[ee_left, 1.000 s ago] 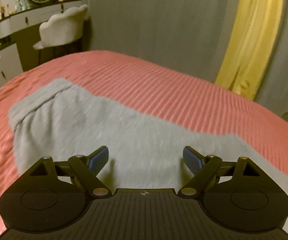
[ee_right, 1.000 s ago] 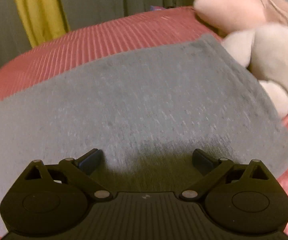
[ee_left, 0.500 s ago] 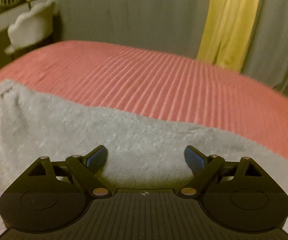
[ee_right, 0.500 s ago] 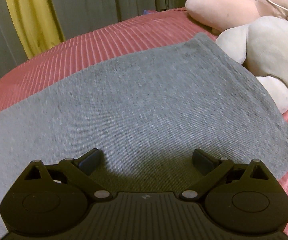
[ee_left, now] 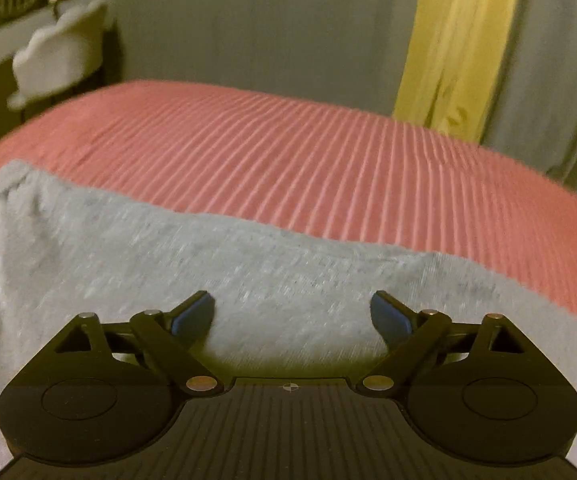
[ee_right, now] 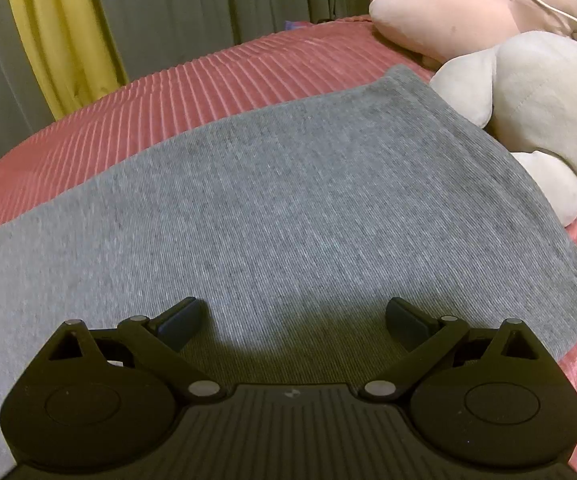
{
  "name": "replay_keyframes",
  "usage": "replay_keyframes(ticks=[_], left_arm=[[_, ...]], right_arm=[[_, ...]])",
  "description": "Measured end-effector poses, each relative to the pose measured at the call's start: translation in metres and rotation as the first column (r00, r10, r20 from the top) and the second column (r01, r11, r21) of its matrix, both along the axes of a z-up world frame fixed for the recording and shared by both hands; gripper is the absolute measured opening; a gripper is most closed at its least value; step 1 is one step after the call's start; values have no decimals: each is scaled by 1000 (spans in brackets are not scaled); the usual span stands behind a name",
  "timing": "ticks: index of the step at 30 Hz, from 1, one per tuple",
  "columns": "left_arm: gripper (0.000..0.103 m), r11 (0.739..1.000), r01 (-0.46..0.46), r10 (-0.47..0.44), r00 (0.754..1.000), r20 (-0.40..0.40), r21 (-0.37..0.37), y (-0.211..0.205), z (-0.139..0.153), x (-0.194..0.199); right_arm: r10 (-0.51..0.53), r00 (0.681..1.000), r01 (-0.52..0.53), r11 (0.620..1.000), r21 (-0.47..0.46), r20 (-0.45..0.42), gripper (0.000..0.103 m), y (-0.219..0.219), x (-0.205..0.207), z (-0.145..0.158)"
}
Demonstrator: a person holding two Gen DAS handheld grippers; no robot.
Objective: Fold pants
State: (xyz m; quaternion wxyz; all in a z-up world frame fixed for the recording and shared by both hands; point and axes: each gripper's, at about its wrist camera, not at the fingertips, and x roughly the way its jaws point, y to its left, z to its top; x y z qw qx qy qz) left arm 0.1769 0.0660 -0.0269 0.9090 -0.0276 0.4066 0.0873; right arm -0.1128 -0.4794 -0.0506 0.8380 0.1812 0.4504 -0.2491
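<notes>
I'm hovering my left gripper point(ee_left: 290, 314) and my right gripper point(ee_right: 294, 318) over the grey pants point(ee_right: 272, 208), both spread wide and holding nothing, while the pants are lying flat across the pink bedspread point(ee_left: 288, 152), one end running up against the stuffed toys point(ee_right: 536, 112) at the bed's far right edge. I'm judging this as lining up for a fold, so next I'm needing to drop onto an edge and pinch it. The near edge is hiding under my tools, and the left view is blurring.
</notes>
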Motion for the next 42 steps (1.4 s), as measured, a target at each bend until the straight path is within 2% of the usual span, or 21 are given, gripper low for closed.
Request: replay_keyframes(ticks=[3, 5, 7, 10, 14, 16, 17, 20, 21, 25, 29, 32, 35, 36, 39, 42], left_arm=[[95, 993, -9, 6, 1000, 31, 114, -6, -9, 18], [96, 973, -68, 65, 998, 20, 219, -4, -14, 32], [95, 961, -110, 110, 994, 17, 252, 3, -10, 40], [93, 970, -150, 151, 988, 10, 191, 12, 8, 35], [94, 998, -42, 43, 999, -19, 49, 18, 17, -3], [95, 1000, -5, 6, 999, -35, 24, 20, 13, -21], [95, 999, 1, 0, 999, -45, 32, 20, 8, -26], [96, 978, -81, 96, 993, -69, 194, 24, -6, -27], [95, 971, -100, 116, 991, -63, 216, 25, -2, -27], [95, 991, -47, 56, 996, -70, 124, 20, 17, -45], [95, 998, 4, 0, 998, -55, 65, -1, 26, -80], [96, 999, 44, -44, 996, -80, 8, -14, 23, -102], [96, 997, 27, -36, 990, -140, -68, -26, 7, -114], [96, 998, 27, -35, 992, -124, -65, -29, 5, -122], [96, 997, 66, -63, 993, -98, 29, -39, 5, -123], [96, 996, 75, -70, 992, -109, 51, -42, 4, -124]], right_arm=[[0, 1000, 0, 1000, 0, 0, 99, 0, 0, 0], [-1, 1000, 1, 1000, 3, 3, 99, -1, -1, 0], [0, 1000, 0, 1000, 2, 2, 99, -1, -1, 0], [-1, 1000, 1, 1000, 0, 2, 99, 0, -1, 0], [-2, 1000, 2, 1000, 1, 5, 99, -1, -1, -1], [0, 1000, 0, 1000, 0, 2, 99, -1, 0, -1], [0, 1000, 0, 1000, 1, 3, 99, -1, -1, -1], [2, 1000, -2, 1000, 4, -1, 99, -2, 0, 0], [3, 1000, -3, 1000, 3, -5, 99, -2, 1, 0], [5, 1000, -5, 1000, 5, -9, 99, -2, 1, 1], [6, 1000, -5, 1000, 6, -13, 99, -2, 2, 1], [6, 1000, -6, 1000, 10, -12, 99, -3, 2, 1], [9, 1000, -8, 1000, 16, -13, 99, -3, 2, 2], [10, 1000, -9, 1000, 19, -13, 99, -3, 1, 2], [8, 1000, -8, 999, 31, -4, 99, -3, -3, 5], [-19, 999, 17, 998, 57, 33, 99, -2, -13, 11]])
